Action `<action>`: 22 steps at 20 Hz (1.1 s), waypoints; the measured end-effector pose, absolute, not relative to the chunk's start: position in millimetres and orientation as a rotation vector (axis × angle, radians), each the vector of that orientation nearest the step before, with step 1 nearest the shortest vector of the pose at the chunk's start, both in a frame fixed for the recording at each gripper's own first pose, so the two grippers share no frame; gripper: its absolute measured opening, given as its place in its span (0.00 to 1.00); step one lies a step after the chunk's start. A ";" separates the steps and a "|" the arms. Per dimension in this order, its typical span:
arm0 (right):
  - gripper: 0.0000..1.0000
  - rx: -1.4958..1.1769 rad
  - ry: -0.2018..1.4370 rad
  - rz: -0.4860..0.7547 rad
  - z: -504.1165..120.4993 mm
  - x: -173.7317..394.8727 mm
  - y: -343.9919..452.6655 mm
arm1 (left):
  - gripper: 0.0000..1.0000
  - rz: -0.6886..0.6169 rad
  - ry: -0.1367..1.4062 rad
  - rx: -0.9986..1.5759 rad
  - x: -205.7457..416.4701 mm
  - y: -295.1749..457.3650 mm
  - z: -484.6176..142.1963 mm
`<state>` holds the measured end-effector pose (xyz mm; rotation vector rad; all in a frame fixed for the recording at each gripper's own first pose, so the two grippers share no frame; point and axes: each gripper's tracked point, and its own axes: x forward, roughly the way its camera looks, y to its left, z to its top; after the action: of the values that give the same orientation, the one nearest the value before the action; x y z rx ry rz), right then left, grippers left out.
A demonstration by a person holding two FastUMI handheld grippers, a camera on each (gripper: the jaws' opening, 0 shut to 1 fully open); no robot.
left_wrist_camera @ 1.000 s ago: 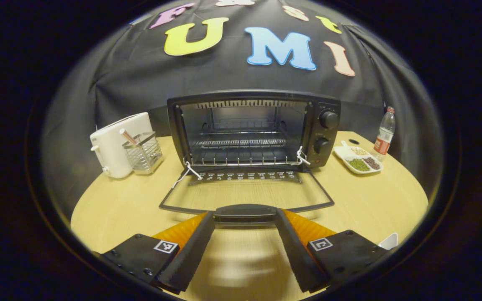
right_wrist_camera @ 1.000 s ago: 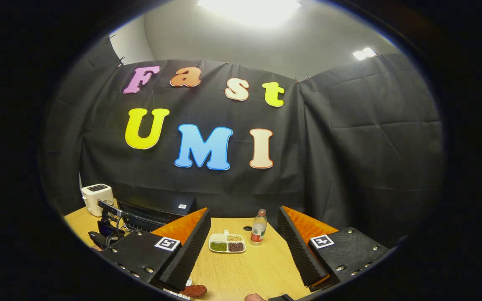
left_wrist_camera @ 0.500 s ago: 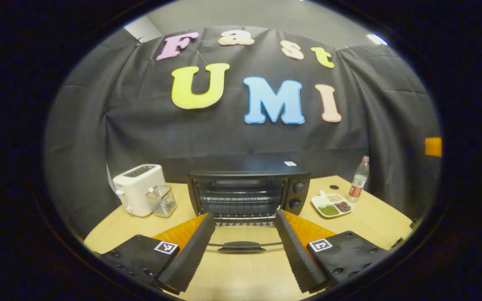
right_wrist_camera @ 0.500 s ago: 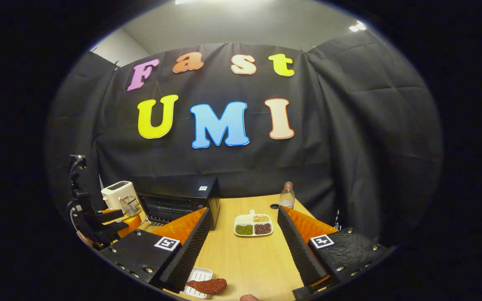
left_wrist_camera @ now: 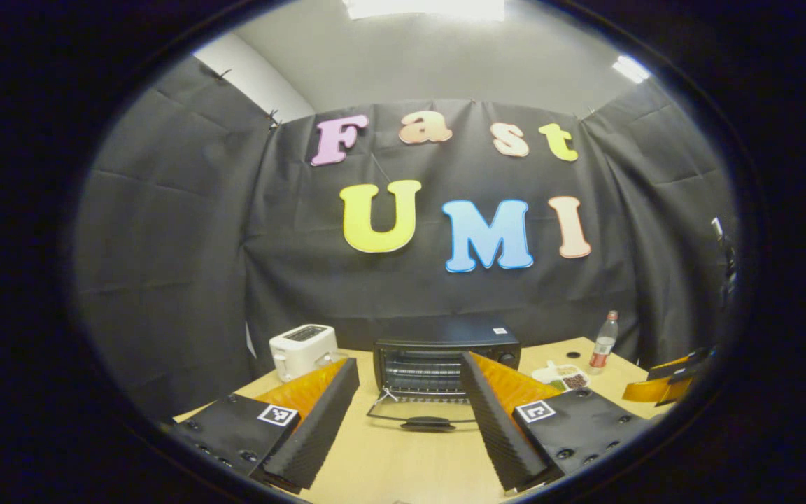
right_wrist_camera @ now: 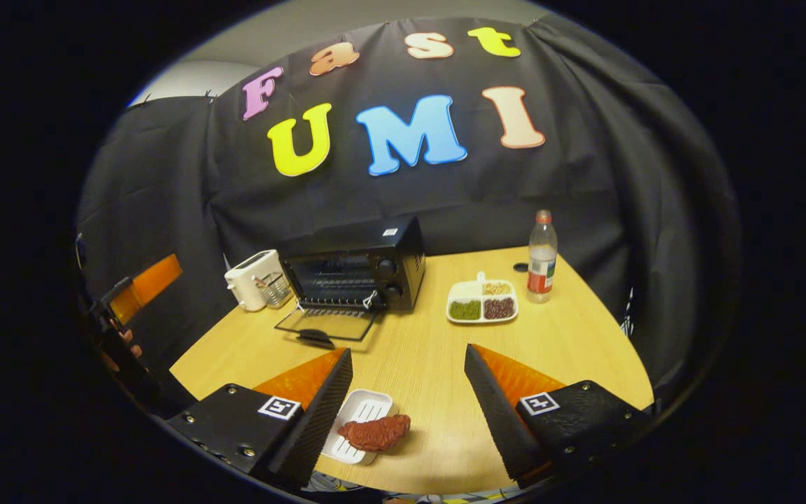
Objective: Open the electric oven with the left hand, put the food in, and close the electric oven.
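The black electric oven (left_wrist_camera: 445,360) (right_wrist_camera: 357,269) stands at the back of the wooden table with its glass door (right_wrist_camera: 326,325) folded down flat; the door handle (left_wrist_camera: 427,423) faces me. My left gripper (left_wrist_camera: 410,427) is open and empty, well back from the door. A reddish-brown piece of food (right_wrist_camera: 375,432) lies partly on a small white tray (right_wrist_camera: 357,434) at the table's near edge. My right gripper (right_wrist_camera: 406,413) is open above that food, with nothing between its fingers. The left gripper (right_wrist_camera: 133,294) with a hand on it also shows at the left of the right gripper view.
A white toaster (left_wrist_camera: 301,350) (right_wrist_camera: 252,280) and a wire holder (right_wrist_camera: 276,288) stand left of the oven. Right of it sit a divided white dish of beans (right_wrist_camera: 481,306) and a plastic bottle (right_wrist_camera: 541,255). The right gripper's orange side (left_wrist_camera: 665,385) shows at the far right.
My left gripper let go of the door handle and drew back and up from the open oven. My right gripper tilted down over the table, bringing the food and tray into fuller view.
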<state>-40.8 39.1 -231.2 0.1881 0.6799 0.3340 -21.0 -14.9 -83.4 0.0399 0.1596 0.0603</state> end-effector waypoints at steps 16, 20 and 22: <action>0.98 0.382 1.062 0.316 -342.9 -90.6 79.8 | 1.00 0.120 0.119 0.054 -90.8 24.7 -41.4; 0.69 0.538 1.155 0.358 -347.2 -100.5 99.2 | 1.00 0.140 0.134 0.051 -92.1 28.4 -47.2; 0.69 0.546 1.184 0.370 -353.8 -104.2 96.9 | 1.00 0.149 0.145 0.038 -89.8 28.9 -48.8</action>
<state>-104.2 96.9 -353.8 0.5461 1.1837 0.3695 -89.8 28.9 -48.8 0.0375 0.1448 0.1491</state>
